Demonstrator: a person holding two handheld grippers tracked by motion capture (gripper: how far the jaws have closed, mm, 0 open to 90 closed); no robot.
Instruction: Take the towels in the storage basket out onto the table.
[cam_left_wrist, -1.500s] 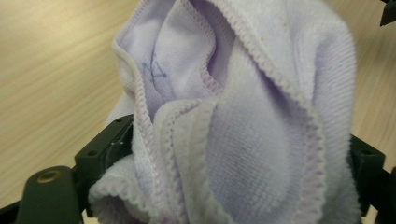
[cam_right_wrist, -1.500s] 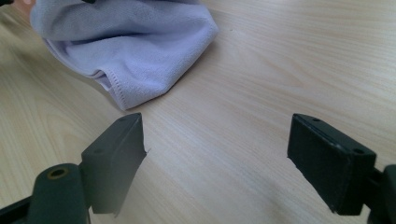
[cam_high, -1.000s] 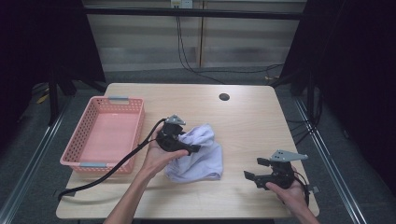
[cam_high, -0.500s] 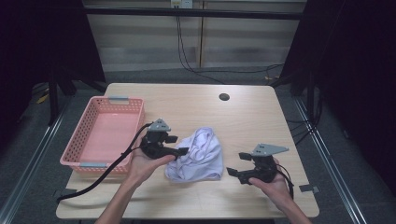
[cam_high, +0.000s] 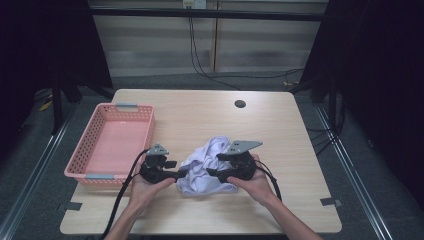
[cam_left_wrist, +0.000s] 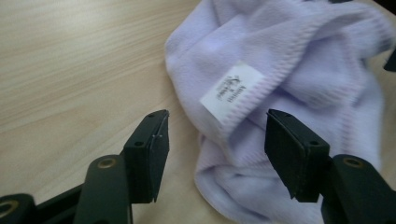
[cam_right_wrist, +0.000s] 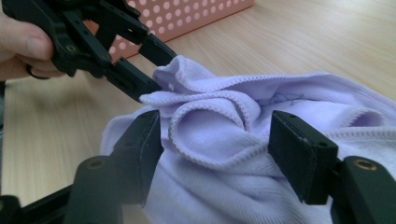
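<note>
A crumpled lavender cloth (cam_high: 202, 172) lies on the wooden table (cam_high: 200, 115) near its front edge. My left gripper (cam_high: 176, 175) is at the cloth's left side. In the left gripper view it (cam_left_wrist: 219, 122) stands open, and the hem with a white label (cam_left_wrist: 231, 91) lies between its jaws. My right gripper (cam_high: 214, 170) is on the cloth's right side. It (cam_right_wrist: 215, 126) is open too, its jaws either side of a raised fold (cam_right_wrist: 210, 123). In the right gripper view the left gripper (cam_right_wrist: 142, 65) meets the cloth's far edge.
A pink perforated basket (cam_high: 107, 145) sits empty at the table's left, close behind the left hand. A dark round hole (cam_high: 240, 104) marks the far side of the table. The left gripper's cable (cam_high: 120, 200) trails off the front edge.
My right gripper has swung in from the table's right to the cloth. The left gripper has drawn back toward the front left, and the cloth has shifted slightly with it.
</note>
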